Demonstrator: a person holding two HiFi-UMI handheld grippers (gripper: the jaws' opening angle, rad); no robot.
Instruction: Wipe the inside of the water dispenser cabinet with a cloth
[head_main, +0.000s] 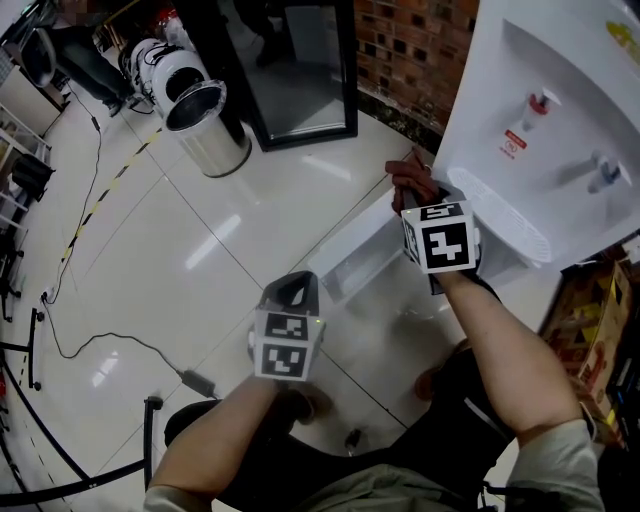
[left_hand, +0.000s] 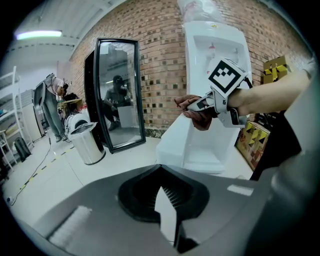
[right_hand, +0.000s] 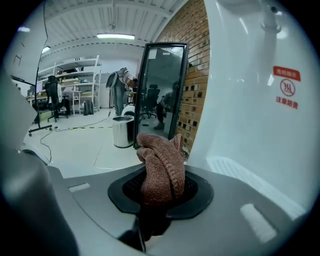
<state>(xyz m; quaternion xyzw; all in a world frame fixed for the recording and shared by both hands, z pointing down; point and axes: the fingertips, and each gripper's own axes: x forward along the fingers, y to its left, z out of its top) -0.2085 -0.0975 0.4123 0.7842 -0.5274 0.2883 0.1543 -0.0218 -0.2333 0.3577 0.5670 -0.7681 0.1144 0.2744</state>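
The door (left_hand: 170, 145) of the cabinet (left_hand: 210, 147) stands open and the right tongs (head_main: 412, 196), partly closed, pinch the bunched cloth (right_hand: 161, 167) just left of the dispenser (head_main: 545, 95) above the opening, while the left tongs (left_hand: 167, 207) hang shut and empty nearer, so wiping inside seems mostly left to do.

Steel bin (head_main: 205, 128) beside framed mirror (head_main: 300, 80)

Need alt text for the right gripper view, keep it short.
The right gripper holds a bunched reddish-brown knitted cloth between its jaws, close beside the white water dispenser. Behind stand a black-framed glass panel and a steel bin.
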